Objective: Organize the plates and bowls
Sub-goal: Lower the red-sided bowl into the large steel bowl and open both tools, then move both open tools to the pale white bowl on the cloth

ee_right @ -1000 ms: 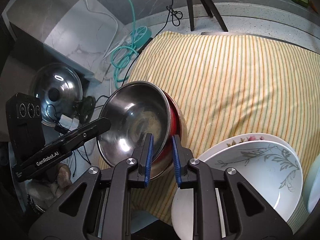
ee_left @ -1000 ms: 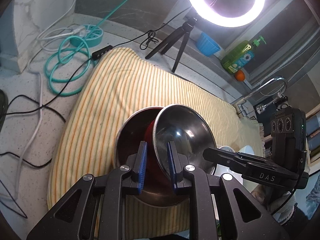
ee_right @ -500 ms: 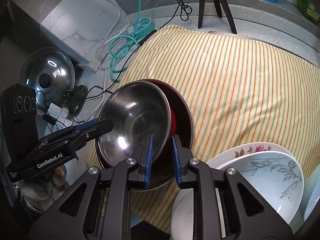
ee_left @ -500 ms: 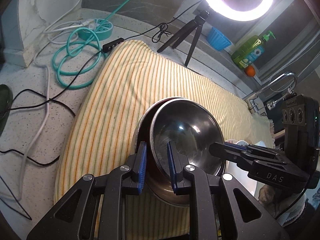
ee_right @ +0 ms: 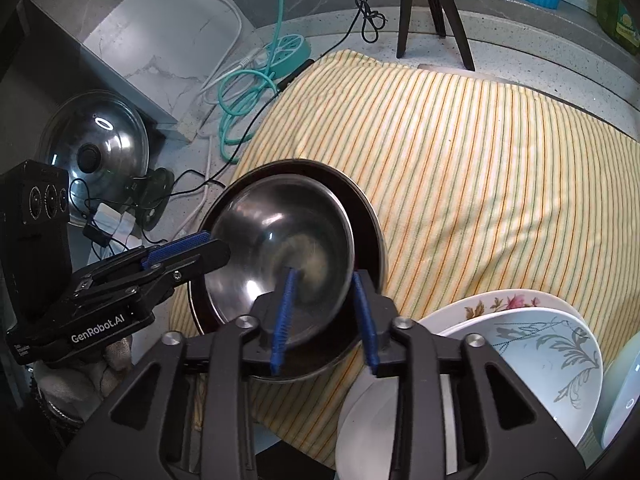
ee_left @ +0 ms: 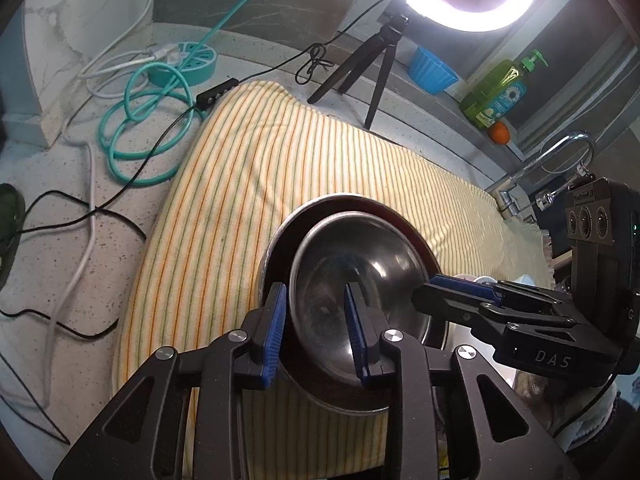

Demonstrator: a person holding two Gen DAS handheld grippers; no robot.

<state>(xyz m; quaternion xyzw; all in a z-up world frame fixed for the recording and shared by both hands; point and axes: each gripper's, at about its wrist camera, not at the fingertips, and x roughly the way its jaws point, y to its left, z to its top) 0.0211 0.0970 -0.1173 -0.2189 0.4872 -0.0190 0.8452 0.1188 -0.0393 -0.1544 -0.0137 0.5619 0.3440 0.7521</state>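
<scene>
A small steel bowl (ee_left: 356, 276) (ee_right: 280, 240) sits nested inside a larger dark-lined metal bowl (ee_left: 280, 236) (ee_right: 370, 216) on the striped cloth (ee_left: 260, 184). My left gripper (ee_left: 316, 328) is open, its fingers straddling the small bowl's near rim without gripping it. My right gripper (ee_right: 324, 316) is open too, its fingers standing on either side of the small bowl's opposite rim. Each gripper shows in the other's view: the right gripper (ee_left: 460, 288) and the left gripper (ee_right: 180, 248).
White floral plates and bowls (ee_right: 532, 344) are stacked at the cloth's front right. A ring light on a tripod (ee_left: 380, 64), a blue cup (ee_left: 432, 70), a soap bottle (ee_left: 500, 92), a tap (ee_left: 560, 152), coiled cables (ee_left: 144, 128) and a pot lid (ee_right: 96, 140) surround the cloth.
The small steel bowl has gone from tilted on edge to lying down inside the larger bowl. Both grippers have opened and let go of its rim.
</scene>
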